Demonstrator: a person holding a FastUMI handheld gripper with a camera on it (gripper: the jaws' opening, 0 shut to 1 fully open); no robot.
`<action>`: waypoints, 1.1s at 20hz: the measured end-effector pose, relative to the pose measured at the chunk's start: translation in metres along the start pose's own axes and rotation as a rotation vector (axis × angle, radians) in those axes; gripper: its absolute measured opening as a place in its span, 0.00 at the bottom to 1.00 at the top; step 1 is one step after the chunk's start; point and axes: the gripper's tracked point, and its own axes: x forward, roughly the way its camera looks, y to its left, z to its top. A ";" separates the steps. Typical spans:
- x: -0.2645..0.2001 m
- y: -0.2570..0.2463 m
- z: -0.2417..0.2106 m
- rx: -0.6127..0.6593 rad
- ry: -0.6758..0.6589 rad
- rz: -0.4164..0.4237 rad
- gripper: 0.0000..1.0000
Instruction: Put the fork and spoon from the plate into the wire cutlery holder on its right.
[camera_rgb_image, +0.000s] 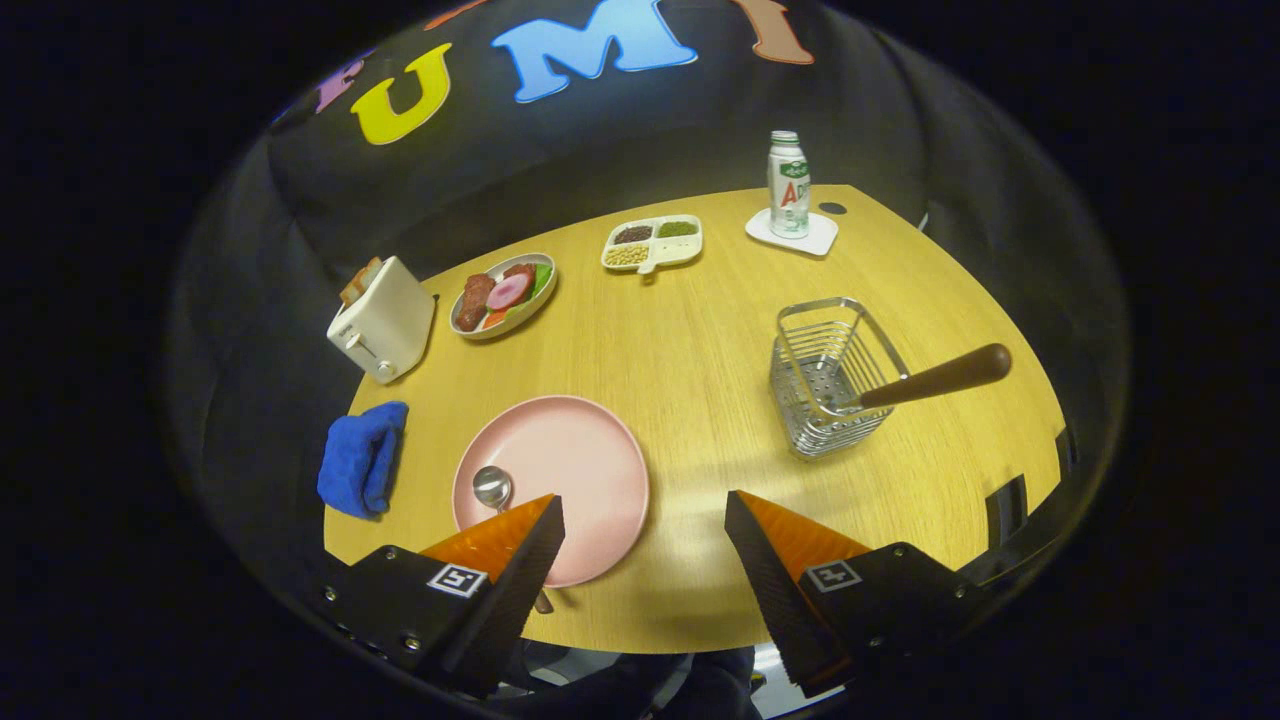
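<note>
Fingers apart, empty. The spoon (492, 487) lies on the plate (590, 470) near the tabletop's front edge: thin, stiff, probably slippery; pinch its handle, not the bowl.

The table (700, 380) is showing a light wood grain with a soft sheen. The plate (585, 470) is looking smooth and matt. The spoon (492, 488) on it is gleaming as polished metal. The holder (822, 385) is shining as bright metal wire with a perforated base, and the handle (940, 378) leaning out of it is looking like smooth dark wood. The cloth (362, 458) is lying soft and fuzzy. The toaster (382, 320) is looking smooth with a faint gloss.
</note>
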 end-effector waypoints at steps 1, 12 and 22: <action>0.004 0.009 -0.002 -0.023 0.015 0.016 0.99; 0.049 0.085 -0.049 -0.283 0.180 0.128 0.83; 0.080 0.080 -0.082 -0.373 0.284 0.111 0.45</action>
